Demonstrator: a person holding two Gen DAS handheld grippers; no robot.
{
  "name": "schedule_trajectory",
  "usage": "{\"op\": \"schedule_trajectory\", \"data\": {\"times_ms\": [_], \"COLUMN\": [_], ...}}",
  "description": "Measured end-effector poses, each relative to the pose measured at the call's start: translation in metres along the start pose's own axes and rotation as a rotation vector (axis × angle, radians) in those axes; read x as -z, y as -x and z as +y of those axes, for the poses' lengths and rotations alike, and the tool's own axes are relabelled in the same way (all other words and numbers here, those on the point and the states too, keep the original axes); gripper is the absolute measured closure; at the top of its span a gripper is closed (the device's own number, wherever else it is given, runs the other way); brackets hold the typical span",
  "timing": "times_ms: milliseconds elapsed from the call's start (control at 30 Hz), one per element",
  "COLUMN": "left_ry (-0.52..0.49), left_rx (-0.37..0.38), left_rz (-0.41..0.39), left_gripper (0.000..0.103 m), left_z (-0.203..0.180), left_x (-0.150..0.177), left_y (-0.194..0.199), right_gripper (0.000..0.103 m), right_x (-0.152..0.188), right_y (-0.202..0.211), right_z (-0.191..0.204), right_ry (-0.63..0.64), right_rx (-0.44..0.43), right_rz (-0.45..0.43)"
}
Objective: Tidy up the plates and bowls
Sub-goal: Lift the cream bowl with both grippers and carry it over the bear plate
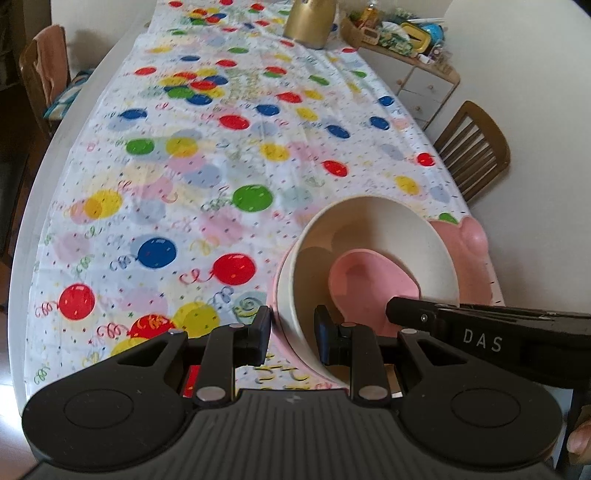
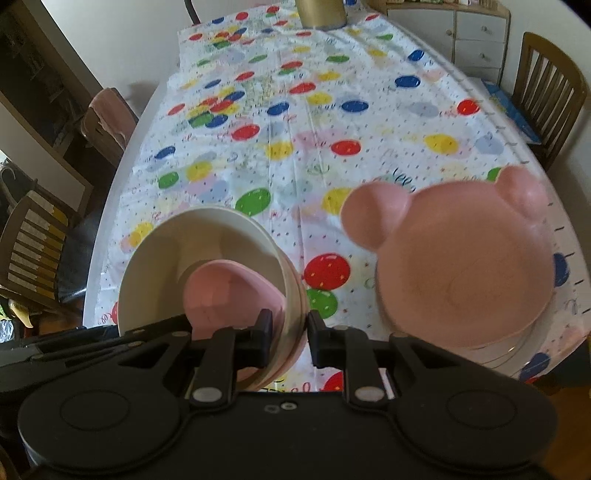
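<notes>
A cream bowl point(image 1: 373, 236) point(image 2: 207, 240) holds a smaller pink bowl point(image 1: 373, 280) point(image 2: 229, 291) inside and seems to sit in a pink bowl underneath. My left gripper point(image 1: 291, 332) is shut on its left wall. My right gripper point(image 2: 290, 339) is shut on its right wall; its arm shows in the left wrist view point(image 1: 480, 332). A pink bear-eared plate point(image 2: 461, 258) lies on a clear plate point(image 2: 517, 343) to the right; its ear shows in the left wrist view point(image 1: 472, 236).
The table carries a balloon-print cloth point(image 1: 221, 147) point(image 2: 314, 129). A gold container point(image 1: 310, 22) point(image 2: 321, 14) stands at the far end. Wooden chairs point(image 1: 472, 147) point(image 2: 546, 92) stand around the table. A cluttered cabinet point(image 1: 406, 48) is at the back right.
</notes>
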State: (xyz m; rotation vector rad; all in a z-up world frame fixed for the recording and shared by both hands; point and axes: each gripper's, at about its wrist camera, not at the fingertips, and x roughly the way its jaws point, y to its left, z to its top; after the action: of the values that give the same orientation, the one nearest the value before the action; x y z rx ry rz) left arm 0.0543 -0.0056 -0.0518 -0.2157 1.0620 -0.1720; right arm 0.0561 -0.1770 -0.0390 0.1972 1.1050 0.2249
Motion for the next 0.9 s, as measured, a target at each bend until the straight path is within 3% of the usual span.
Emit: {"op": "schedule_trajectory", "data": {"times_ms": [233,533,900], "left_ry": [-0.038,-0.08,-0.076], "left_rx": [0.014,0.039,0.028], "left_rz": [-0.011,0.003,0.032], "left_gripper": [0.079,0.079,0.079], "left_z": [-0.04,-0.106,-0.163], "left_x": [-0.013,-0.024,-0.025], "left_y": [-0.002,-0.022,-0.061], "right_gripper": [0.084,0.084,0.084], "right_x": [-0.016,-0.03,-0.041], "right_y": [0.022,0.045,0.04], "right_z": [-0.026,-0.088,-0.152], "right_ry": [0.001,-0.033,-0.048], "right_rx": [0.014,0.04,0.05], "right_rz": [-0.033,-0.062,-0.03]}}
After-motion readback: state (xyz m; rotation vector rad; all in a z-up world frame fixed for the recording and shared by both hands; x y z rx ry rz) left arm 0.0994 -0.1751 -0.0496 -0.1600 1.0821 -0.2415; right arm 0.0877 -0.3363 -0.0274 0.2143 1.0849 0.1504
